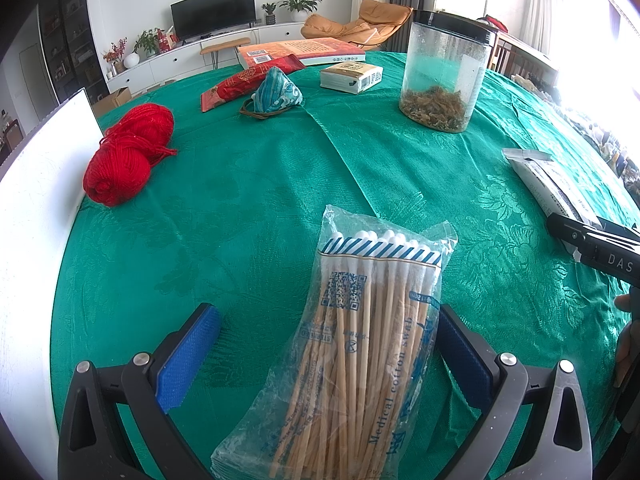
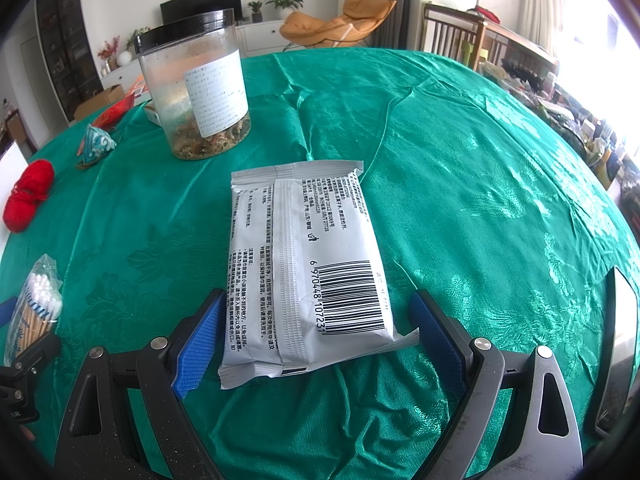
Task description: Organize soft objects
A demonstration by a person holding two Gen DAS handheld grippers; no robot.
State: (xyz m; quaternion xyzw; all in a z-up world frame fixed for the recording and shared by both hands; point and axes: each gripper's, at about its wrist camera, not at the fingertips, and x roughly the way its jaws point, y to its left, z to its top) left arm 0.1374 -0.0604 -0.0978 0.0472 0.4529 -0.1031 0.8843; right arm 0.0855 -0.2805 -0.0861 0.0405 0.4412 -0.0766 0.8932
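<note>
A clear bag of cotton swabs [image 1: 360,344] lies on the green tablecloth [image 1: 248,200] between the blue pads of my left gripper [image 1: 326,356], which is open; the bag rests against the right pad. My right gripper [image 2: 318,344] is open too, straddling the near end of a white wet-wipe pack [image 2: 296,264] lying flat, barcode up. Two red yarn balls [image 1: 128,152] sit at the far left, and a blue patterned fabric pouch [image 1: 276,94] lies further back. The swab bag [image 2: 36,300] also shows at the left edge of the right wrist view.
A tall clear jar with a black lid [image 1: 444,72] stands at the back right, holding dried bits. A book [image 1: 304,50], a tissue pack [image 1: 352,76] and a red packet [image 1: 244,84] lie behind. A white board [image 1: 36,200] stands at the left; a dark flat device [image 2: 618,344] lies at the right.
</note>
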